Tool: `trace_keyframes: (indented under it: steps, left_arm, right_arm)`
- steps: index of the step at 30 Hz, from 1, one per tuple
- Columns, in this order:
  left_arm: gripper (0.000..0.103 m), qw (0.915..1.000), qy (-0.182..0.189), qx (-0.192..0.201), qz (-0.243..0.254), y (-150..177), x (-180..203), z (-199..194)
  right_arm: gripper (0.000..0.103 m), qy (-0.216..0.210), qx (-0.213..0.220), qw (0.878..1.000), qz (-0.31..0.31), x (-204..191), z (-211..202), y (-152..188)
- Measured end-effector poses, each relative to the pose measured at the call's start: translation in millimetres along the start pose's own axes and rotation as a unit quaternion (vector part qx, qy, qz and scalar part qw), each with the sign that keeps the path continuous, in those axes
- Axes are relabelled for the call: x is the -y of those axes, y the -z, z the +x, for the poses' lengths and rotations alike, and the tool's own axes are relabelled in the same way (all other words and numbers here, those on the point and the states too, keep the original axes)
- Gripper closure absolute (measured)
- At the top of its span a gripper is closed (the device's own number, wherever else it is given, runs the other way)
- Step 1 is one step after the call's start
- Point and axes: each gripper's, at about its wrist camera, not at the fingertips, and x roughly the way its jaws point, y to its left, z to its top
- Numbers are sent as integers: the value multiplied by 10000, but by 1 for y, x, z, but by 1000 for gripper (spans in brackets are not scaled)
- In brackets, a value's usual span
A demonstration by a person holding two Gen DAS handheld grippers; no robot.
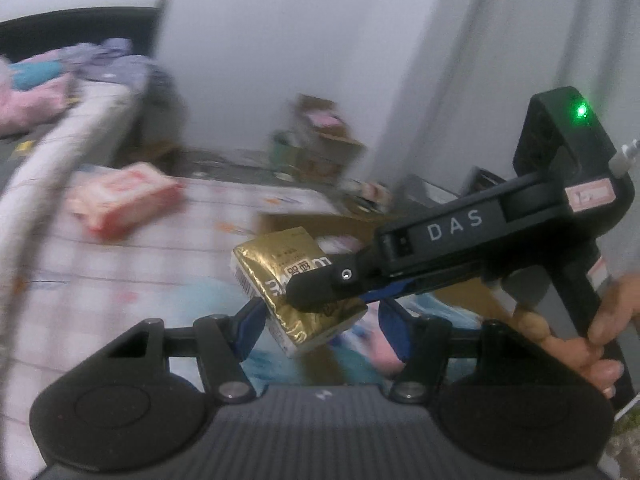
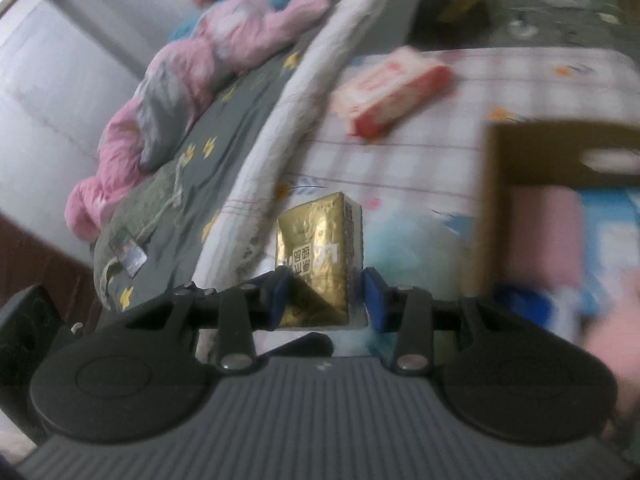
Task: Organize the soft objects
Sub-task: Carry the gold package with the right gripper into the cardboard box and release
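Gold tissue pack [image 2: 318, 256] rides clear above the checked cloth, clamped between the right gripper [image 2: 325, 300] pads, left gripper [image 1: 320, 334] spread empty beneath it, so the carry to the cardboard box [image 2: 532, 152] at right wants steady squeeze.

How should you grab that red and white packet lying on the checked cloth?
Probably across its narrow width, coming down from above. The red and white packet lies flat on the checked cloth, long and slim, with nothing touching its long sides. The left gripper seems free for it; the right gripper already holds the gold packet.
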Motion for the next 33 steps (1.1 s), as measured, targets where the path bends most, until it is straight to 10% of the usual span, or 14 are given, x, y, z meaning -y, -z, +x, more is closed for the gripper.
trace_keyframes:
  steps: [13,20,33]
  left_arm:
    - [39,9836,1215,-988,892,45,146,79]
    - [33,9772,1106,-1575,901,69,155,115]
    - [22,9902,705,-870,830,53,131,53]
  right_arm:
    - [64,809,716,9853,1323,134,-148,137]
    - [68,1929,767,9682,1397,182,-164,177]
    - [60,2209,1456,9614,749,146,-173,186]
